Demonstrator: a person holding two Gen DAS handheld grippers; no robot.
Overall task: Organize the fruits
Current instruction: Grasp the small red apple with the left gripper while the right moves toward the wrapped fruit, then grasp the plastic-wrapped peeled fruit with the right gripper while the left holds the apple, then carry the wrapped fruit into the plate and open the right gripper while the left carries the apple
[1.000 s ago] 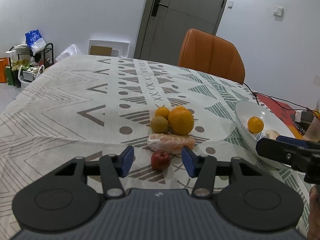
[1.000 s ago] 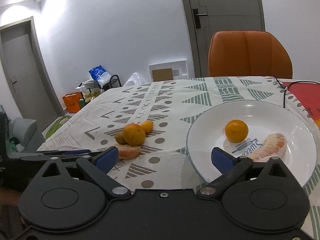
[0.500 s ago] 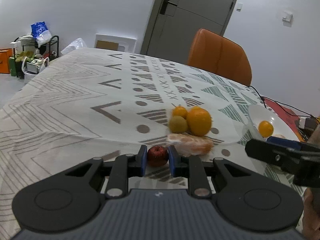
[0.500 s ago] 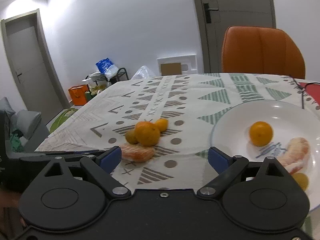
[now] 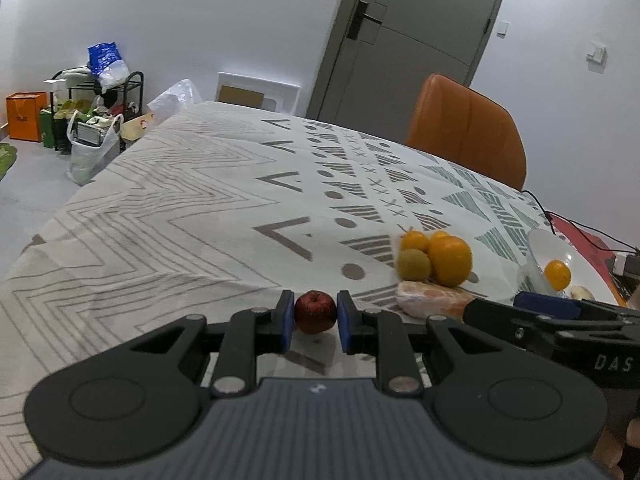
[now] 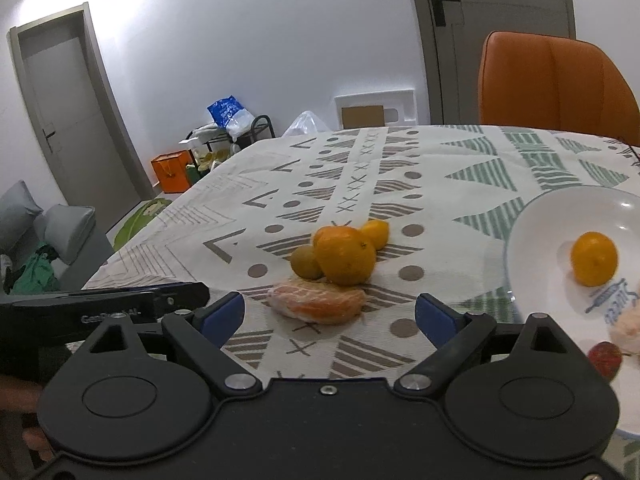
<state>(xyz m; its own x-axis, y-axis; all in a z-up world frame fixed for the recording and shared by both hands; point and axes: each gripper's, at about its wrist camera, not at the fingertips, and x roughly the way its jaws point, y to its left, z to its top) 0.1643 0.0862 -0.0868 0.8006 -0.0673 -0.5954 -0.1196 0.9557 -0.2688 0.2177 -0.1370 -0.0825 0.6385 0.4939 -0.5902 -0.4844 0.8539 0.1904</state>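
Closed since a second ago: left gripper (image 5: 316, 322), blue pads then apart around the small red fruit (image 5: 315, 311), now pressed on both its sides, fruit low over the patterned tablecloth (image 5: 168, 216); contact with the cloth cannot be told. Shifted toward the pile meanwhile: right gripper (image 6: 330, 314), jaws narrowed only slightly, wide apart with nothing between them, lined up before the peeled citrus segment (image 6: 318, 304).

Judged early to midway. Already in the white plate (image 6: 540, 216): one small orange (image 6: 594, 258), a peeled segment (image 6: 626, 326) at the frame's edge, and a small red fruit (image 6: 606, 356) near the rim.

Left on the cloth, touching in one cluster: large orange (image 6: 346, 256), greenish-brown round fruit (image 6: 306, 262), small mandarin (image 6: 376, 233) behind, peeled segment in front. Plate well to the right of the cluster, near the red mat (image 5: 588, 240) and cables.

Probably next: carry the red fruit across to the plate, then close the free gripper on the peeled segment. Soft flesh there, likely to squash or tear under a hard pinch.
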